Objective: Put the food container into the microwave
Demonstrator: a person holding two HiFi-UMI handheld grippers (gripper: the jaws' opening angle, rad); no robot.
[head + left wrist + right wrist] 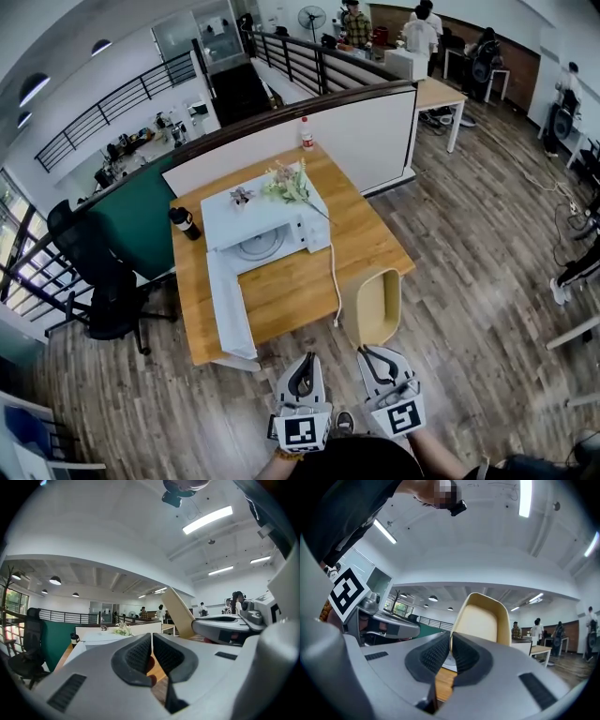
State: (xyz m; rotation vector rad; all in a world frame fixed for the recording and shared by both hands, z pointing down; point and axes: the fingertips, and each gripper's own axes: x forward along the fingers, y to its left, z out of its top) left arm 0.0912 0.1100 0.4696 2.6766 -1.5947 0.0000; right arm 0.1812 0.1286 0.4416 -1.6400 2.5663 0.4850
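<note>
A white microwave point(267, 230) stands on the wooden table point(366, 244), its door point(230, 305) swung wide open toward the table's front left. Its turntable shows inside. No food container shows in any view. My left gripper point(302, 361) and right gripper point(367, 352) are held side by side, well short of the table's front edge, both pointing at it. In the left gripper view the left gripper point(151, 637) has its jaws together with nothing between them. In the right gripper view the right gripper point(451, 638) is shut and empty too.
A beige chair point(372, 305) stands at the table's front right, right before the right gripper. A sprig of flowers point(291, 183) lies on the microwave. A black bottle point(185, 222) and a red-capped bottle point(306, 134) stand on the table. A white cable point(335, 272) trails off the front.
</note>
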